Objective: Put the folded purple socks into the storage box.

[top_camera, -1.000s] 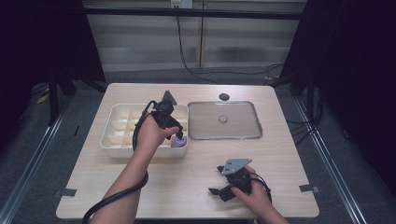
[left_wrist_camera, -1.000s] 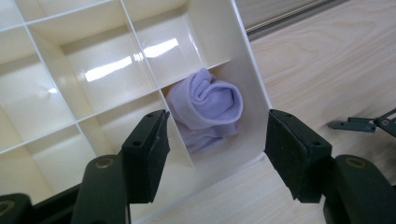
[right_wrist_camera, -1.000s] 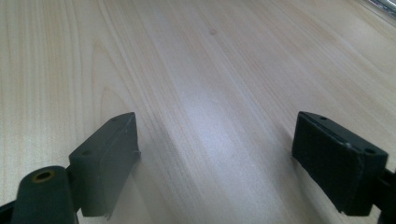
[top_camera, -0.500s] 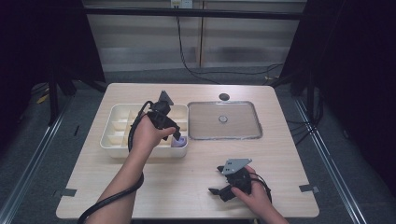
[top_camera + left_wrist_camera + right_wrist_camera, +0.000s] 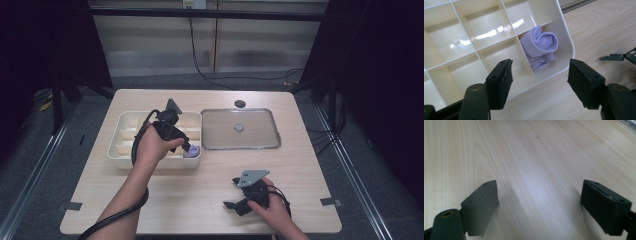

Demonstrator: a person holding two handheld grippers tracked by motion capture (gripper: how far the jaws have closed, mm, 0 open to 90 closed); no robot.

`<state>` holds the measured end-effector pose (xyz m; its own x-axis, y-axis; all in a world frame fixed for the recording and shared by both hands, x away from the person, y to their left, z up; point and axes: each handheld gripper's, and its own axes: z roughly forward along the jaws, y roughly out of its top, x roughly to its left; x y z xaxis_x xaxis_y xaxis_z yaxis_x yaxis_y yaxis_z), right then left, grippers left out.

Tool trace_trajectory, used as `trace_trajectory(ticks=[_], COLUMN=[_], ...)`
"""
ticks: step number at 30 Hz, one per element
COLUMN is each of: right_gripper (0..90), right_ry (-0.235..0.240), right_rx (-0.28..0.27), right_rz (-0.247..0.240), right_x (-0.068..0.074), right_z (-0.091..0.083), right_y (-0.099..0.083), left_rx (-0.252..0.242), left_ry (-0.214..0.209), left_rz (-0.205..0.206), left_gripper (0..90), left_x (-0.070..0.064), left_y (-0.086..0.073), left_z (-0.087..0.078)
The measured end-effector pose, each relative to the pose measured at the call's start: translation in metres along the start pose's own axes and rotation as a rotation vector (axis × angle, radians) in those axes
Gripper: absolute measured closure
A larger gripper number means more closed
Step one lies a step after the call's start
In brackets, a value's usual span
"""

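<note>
The left gripper (image 5: 537, 85) has risen a little, jaws wide and empty. The rolled lilac cloth (image 5: 540, 47) now lies in the cream plastic divided tray (image 5: 567, 41), at its 4 o'clock corner compartment, so placing seems finished. The right gripper (image 5: 539, 207) rests wide on the pale wooden table (image 5: 531, 157).

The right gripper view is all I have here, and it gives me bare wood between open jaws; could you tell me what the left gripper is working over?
Observer: The left gripper hangs open over a cream divided tray.
Operator: Thank you. Is anything in that tray?
Observer: A rolled lilac cloth lies in the corner compartment nearest the right gripper.
Operator: Are the left jaws touching the cloth?
Observer: No, they stand apart from it, nearer the camera.
</note>
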<state>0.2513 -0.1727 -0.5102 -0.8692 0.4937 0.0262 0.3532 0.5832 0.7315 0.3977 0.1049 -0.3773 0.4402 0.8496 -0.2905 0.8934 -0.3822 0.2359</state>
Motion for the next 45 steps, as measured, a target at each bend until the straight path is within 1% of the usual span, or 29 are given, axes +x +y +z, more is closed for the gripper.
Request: trace_trajectory(ticks=[1,5,6,7,9,13,14,15,16,18,19,21,22,23,25,26,28,29,30,32,34,35,40,44,45], right_gripper=[13.9,13.9,13.9,13.9,13.9,13.9,13.9,13.9,13.9,13.9,13.9,13.9,13.9,13.9,13.9,13.9,13.9,13.9,13.9,13.9,13.9,13.9,13.8,13.9,13.9], right_ry=[0.004,0.003,-0.001,-0.001,-0.001,-0.001,0.004,0.0,0.004,0.0,-0.001,0.003,-0.001,-0.001,-0.001,-0.001,0.003,-0.001,0.001,0.002,-0.004,0.002,-0.003,-0.003,-0.003], right_rx=[0.002,0.002,0.0,0.0,0.0,0.0,0.002,0.0,0.002,-0.001,0.0,0.001,-0.001,0.0,0.0,-0.001,0.0,-0.001,0.001,0.0,0.0,0.001,-0.001,0.0,0.0], right_rz=[0.003,0.003,0.0,0.0,0.0,0.001,0.003,0.0,0.006,0.001,0.0,0.003,0.0,0.0,0.0,0.0,0.006,0.003,0.004,0.004,0.003,0.004,0.003,0.002,0.002], right_x=[0.0,0.0,0.0,0.0,0.0,0.0,0.0,0.0,0.0,0.0,0.0,0.0,0.0,0.0,0.0,0.0,0.0,0.0,0.0,0.0,0.0,0.0,0.0,0.0,0.0], right_z=[0.0,0.0,0.0,0.0,0.0,0.0,0.0,0.0,0.0,0.0,0.0,0.0,0.0,0.0,0.0,0.0,0.0,0.0,0.0,0.0,0.0,0.0,0.0,0.0,0.0], right_y=[0.0,0.0,0.0,0.0,0.0,0.0,0.0,0.0,0.0,0.0,0.0,0.0,0.0,0.0,0.0,0.0,0.0,0.0,0.0,0.0,0.0,0.0,0.0,0.0,0.0], left_rx=[-0.006,-0.004,-0.011,-0.01,-0.01,-0.015,-0.011,-0.016,-0.017,-0.022,-0.021,-0.019,-0.023,-0.021,-0.025,-0.026,-0.03,-0.028,-0.035,-0.028,-0.043,-0.039,-0.044,-0.044,-0.051], left_ry=[0.0,0.0,-0.005,-0.001,-0.013,-0.014,-0.01,-0.005,-0.009,-0.015,-0.009,-0.014,-0.011,-0.008,-0.011,-0.009,-0.003,-0.015,-0.019,-0.023,-0.031,-0.033,-0.039,-0.038,-0.037], left_rz=[-0.004,0.0,-0.008,-0.002,-0.006,-0.014,-0.01,-0.016,-0.017,-0.018,-0.015,-0.006,-0.007,0.001,-0.003,0.012,0.014,0.014,0.007,0.008,-0.001,-0.003,-0.007,0.002,-0.005], left_gripper=[35.7,35.6,35.4,35.4,35.4,35.1,35.0,34.4,33.7,33.3,32.8,32.2,31.8,31.4,30.4,29.7,27.4,27.3,27.1,26.8,26.0,25.6,26.0,26.0,25.9], left_x=[0.0,0.003,0.003,0.004,0.006,0.009,0.011,0.011,0.012,0.013,0.014,0.015,0.015,0.016,0.015,0.016,0.015,0.016,0.016,0.017,0.017,0.018,0.02,0.021,0.021], left_y=[-0.001,-0.005,-0.006,-0.007,-0.009,-0.013,-0.014,-0.015,-0.016,-0.018,-0.019,-0.02,-0.022,-0.022,-0.024,-0.025,-0.026,-0.027,-0.028,-0.029,-0.031,-0.032,-0.037,-0.042,-0.043], left_z=[-0.001,-0.003,-0.003,-0.004,-0.004,-0.005,-0.005,-0.005,-0.006,-0.007,-0.007,-0.008,-0.008,-0.008,-0.008,-0.008,-0.008,-0.008,-0.008,-0.01,-0.011,-0.011,-0.012,-0.013,-0.013])
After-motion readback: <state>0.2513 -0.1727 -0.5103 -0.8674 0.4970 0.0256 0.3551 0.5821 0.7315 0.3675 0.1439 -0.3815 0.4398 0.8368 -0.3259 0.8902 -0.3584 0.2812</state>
